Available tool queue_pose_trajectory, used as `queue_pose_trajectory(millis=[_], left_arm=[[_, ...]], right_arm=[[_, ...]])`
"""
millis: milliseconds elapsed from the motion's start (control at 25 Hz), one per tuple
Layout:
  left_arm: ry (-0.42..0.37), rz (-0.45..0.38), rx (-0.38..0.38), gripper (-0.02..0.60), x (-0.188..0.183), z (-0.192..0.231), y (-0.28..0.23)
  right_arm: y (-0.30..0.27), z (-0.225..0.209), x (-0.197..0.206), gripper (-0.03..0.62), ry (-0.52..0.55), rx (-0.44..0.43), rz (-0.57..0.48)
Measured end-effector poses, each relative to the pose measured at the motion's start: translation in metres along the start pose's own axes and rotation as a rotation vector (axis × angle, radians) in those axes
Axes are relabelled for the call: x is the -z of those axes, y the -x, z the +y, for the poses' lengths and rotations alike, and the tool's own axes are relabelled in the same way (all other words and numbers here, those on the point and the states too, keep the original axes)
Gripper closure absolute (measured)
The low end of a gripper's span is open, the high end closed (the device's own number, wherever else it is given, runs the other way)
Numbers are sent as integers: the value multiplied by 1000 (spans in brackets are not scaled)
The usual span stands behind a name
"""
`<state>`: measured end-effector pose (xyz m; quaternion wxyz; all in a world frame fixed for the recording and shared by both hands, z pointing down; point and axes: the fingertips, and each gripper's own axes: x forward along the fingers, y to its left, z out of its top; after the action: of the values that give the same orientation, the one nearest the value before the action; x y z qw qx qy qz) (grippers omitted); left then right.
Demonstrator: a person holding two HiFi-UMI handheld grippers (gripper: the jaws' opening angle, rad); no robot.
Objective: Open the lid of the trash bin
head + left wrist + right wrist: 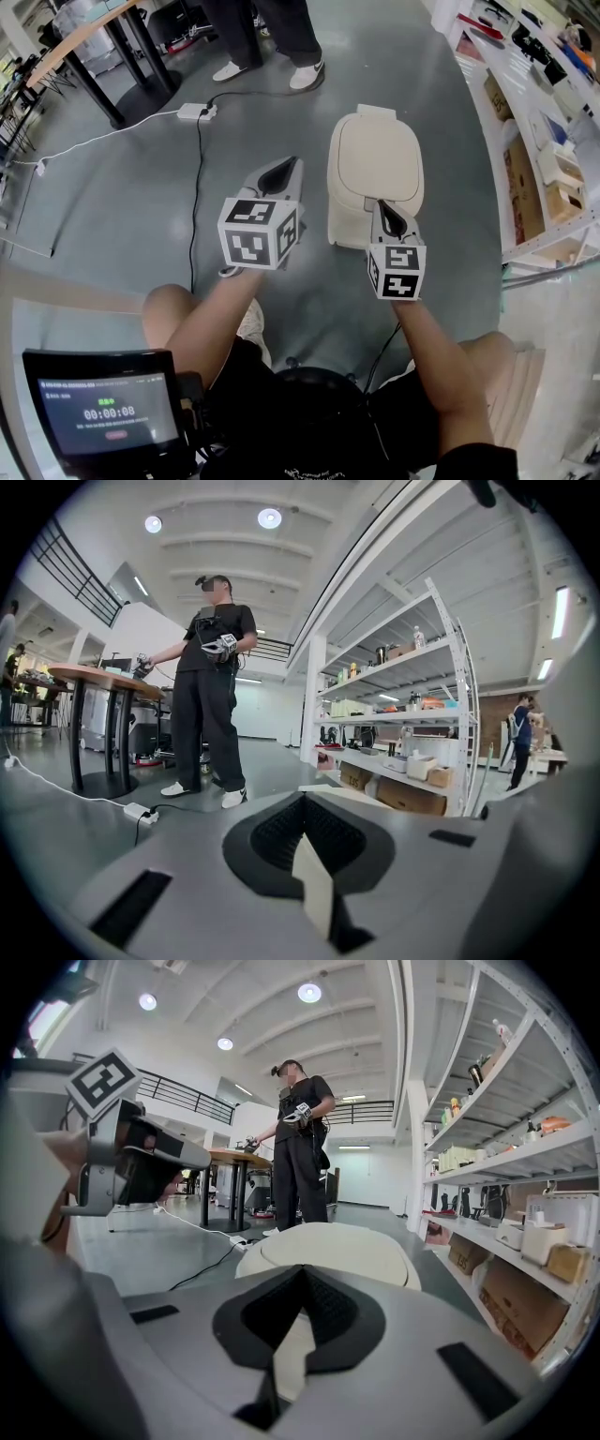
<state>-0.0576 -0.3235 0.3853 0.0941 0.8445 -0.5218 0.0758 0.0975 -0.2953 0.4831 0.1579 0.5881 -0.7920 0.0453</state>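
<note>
Left gripper (285, 171) and right gripper (385, 210), both held by us, have jaws pressed together on nothing. We note the cream trash bin (345, 223) standing on the grey floor (122, 206) just ahead of the right gripper, its lid (377, 159) down.

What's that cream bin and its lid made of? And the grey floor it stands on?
Bin and lid: probably moulded plastic, cream with a matte to satin finish. The signs are smooth rounded edges and one even colour throughout.
Floor: likely sealed or polished concrete, grey and slightly glossy. It shows soft reflections of the lights.
</note>
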Motion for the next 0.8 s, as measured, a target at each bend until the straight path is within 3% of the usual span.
queue_pose_trajectory(millis=[800], left_arm=[[-14,7,-6,583,2,2,-1]], right_arm=[[1,1,1,589,17,10,-20]])
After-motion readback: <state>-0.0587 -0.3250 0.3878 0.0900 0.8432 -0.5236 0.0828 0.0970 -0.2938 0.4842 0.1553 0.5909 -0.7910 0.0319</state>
